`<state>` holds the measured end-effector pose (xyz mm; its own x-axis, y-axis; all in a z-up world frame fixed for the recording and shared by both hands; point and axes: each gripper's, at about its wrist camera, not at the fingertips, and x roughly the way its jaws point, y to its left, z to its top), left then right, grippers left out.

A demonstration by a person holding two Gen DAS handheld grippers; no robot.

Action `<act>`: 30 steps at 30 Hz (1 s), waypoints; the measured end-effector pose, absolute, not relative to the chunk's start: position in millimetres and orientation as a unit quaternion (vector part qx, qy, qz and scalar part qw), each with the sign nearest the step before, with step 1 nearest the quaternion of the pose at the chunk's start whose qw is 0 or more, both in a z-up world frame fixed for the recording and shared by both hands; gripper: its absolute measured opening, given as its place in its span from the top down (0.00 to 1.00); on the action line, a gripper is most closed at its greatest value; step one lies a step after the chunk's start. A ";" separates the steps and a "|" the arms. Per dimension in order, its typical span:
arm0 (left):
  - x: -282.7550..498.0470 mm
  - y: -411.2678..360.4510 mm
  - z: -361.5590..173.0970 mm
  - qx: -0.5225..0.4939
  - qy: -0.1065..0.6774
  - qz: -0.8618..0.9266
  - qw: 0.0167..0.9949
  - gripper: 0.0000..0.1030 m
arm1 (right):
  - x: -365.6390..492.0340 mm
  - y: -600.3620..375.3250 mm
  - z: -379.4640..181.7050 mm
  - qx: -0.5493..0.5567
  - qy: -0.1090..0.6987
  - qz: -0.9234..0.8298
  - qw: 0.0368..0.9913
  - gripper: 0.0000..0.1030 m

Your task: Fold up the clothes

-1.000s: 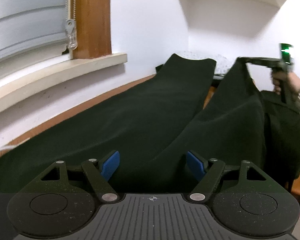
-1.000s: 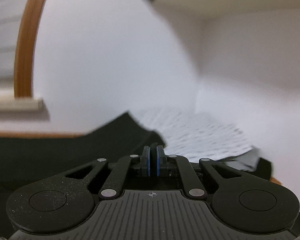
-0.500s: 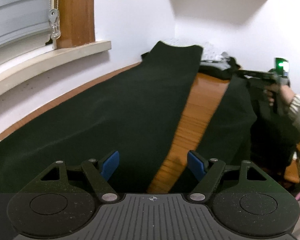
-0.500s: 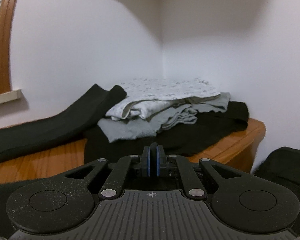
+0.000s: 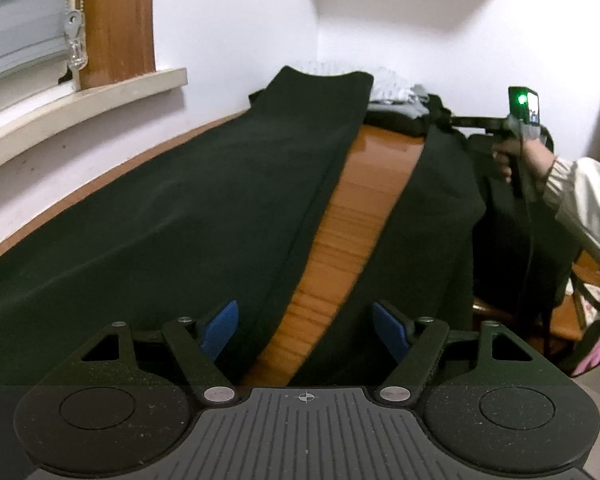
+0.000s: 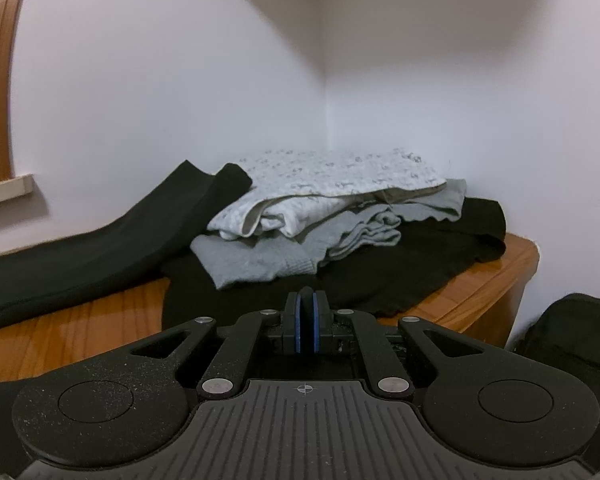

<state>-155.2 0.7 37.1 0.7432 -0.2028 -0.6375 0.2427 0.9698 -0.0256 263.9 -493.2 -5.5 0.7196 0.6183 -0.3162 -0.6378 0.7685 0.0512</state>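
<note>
Black trousers lie lengthwise on the wooden table [image 5: 352, 208]. One leg [image 5: 220, 184] runs flat along the wall; the other leg [image 5: 428, 208] stretches along the table's right edge, with a strip of bare wood between them. My right gripper [image 5: 440, 118] is shut on the far end of that right leg, and in the right wrist view its pads [image 6: 306, 312] are pressed together on a sliver of black cloth. My left gripper [image 5: 306, 328] hovers over the near end of the trousers. Its jaws are closing, with cloth and bare wood below them, and the pads press on nothing.
A pile of folded grey and white clothes [image 6: 324, 208] sits on a black garment [image 6: 400, 272] in the far corner. A window sill [image 5: 80, 108] juts out at left. A person's hand [image 5: 516, 160] and pale sleeve [image 5: 580, 192] are at right. A black bag [image 6: 572, 336] lies beyond the table's right edge.
The right gripper has come down with the trouser leg, which now lies stretched out instead of hanging raised. A strip of wood has opened between the legs. The left jaws narrowed slightly.
</note>
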 end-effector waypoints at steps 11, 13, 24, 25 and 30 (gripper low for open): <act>-175.4 -3.7 47.5 0.032 0.277 -0.094 0.956 0.58 | 261.4 -489.8 -7.1 -0.046 0.153 0.337 0.928 0.93; -177.4 -5.3 50.8 0.022 0.274 -0.105 0.956 0.64 | 261.1 -489.4 -7.2 -0.045 0.154 0.337 0.928 0.93; -158.8 -18.0 33.4 0.005 0.340 -0.118 0.933 0.65 | 261.6 -489.1 -7.3 -0.047 0.154 0.339 0.927 0.93; -158.5 -19.0 33.4 0.009 0.340 -0.117 0.933 0.65 | 261.5 -489.1 -7.2 -0.048 0.153 0.339 0.927 0.93; -157.1 -21.4 33.7 0.014 0.344 -0.131 0.929 0.85 | 261.2 -489.8 -7.4 -0.041 0.153 0.339 0.927 0.93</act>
